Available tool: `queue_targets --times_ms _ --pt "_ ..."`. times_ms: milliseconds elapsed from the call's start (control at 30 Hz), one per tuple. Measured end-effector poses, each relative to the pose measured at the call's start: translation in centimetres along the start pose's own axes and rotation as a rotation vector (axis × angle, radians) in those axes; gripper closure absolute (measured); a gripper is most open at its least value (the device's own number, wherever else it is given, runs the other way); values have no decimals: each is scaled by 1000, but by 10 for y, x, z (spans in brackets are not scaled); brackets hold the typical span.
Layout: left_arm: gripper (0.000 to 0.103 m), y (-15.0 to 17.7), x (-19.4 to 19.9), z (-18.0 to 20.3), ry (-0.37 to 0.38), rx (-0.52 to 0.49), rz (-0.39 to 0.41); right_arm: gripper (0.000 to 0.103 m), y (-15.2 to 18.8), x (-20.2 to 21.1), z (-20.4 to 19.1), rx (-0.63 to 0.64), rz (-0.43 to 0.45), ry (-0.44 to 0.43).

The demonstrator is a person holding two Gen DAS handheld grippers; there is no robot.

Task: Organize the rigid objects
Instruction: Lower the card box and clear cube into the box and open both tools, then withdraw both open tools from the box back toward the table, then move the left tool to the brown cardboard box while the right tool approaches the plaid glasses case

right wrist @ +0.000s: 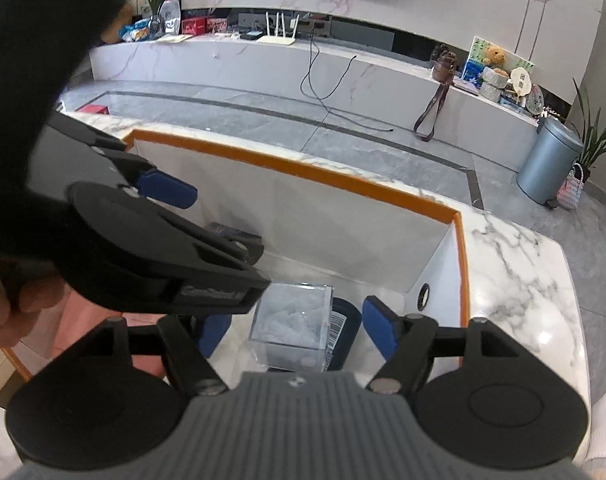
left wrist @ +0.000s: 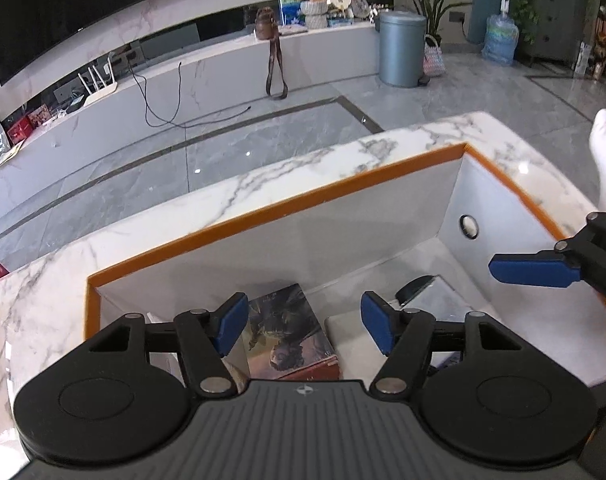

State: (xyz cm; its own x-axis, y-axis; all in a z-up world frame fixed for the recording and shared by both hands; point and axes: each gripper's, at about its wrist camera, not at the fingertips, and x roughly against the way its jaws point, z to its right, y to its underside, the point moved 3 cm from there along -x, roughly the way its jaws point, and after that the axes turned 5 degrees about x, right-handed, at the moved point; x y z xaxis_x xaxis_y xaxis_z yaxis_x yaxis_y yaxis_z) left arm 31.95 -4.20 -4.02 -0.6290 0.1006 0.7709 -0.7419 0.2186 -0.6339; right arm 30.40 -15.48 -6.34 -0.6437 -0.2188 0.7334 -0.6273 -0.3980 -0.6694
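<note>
No legible writing; a barcode label [right wrist: 337,330] sits beside the clear cube [right wrist: 291,326] inside the orange-rimmed box [left wrist: 263,204] on the counter [left wrist: 207,196]. Left claw [left wrist: 305,328] spread above a picture box [left wrist: 291,336]. Right claw [right wrist: 299,330] spread, straddling the cube, angled downward.

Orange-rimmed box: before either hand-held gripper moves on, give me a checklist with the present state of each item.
1. Right hand-held gripper free of the clear cube: ok, blue pads stand off its sides.
2. Clear cube resting inside the orange-rimmed box: ok; it partly overlaps a dark barcoded item.
3. Left hand-held gripper empty: ok, jaws open above the illustrated box.
4. Illustrated box lying flat on the box floor: ok.
5. Grippers clear of each other: cannot tell; the left one crosses close in front of the right wrist view.
6. More items waiting outside the box: cannot tell.
</note>
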Motion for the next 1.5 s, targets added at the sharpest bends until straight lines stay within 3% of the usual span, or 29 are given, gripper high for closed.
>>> queue_targets --times_ms 500,867,1133,1200,1500 --pt "25 14 93 -4 17 0 107 30 5 69 -9 -68 97 -12" --pt "23 66 146 -29 -12 20 115 27 46 117 -48 -110 115 -89" --pt "21 117 138 -43 -56 91 71 25 84 104 -72 -199 43 -128" --pt "20 129 134 -44 -80 85 68 20 90 99 -78 -201 27 -130" --pt "13 160 113 -49 -103 160 42 15 110 75 -92 -220 -35 -117"
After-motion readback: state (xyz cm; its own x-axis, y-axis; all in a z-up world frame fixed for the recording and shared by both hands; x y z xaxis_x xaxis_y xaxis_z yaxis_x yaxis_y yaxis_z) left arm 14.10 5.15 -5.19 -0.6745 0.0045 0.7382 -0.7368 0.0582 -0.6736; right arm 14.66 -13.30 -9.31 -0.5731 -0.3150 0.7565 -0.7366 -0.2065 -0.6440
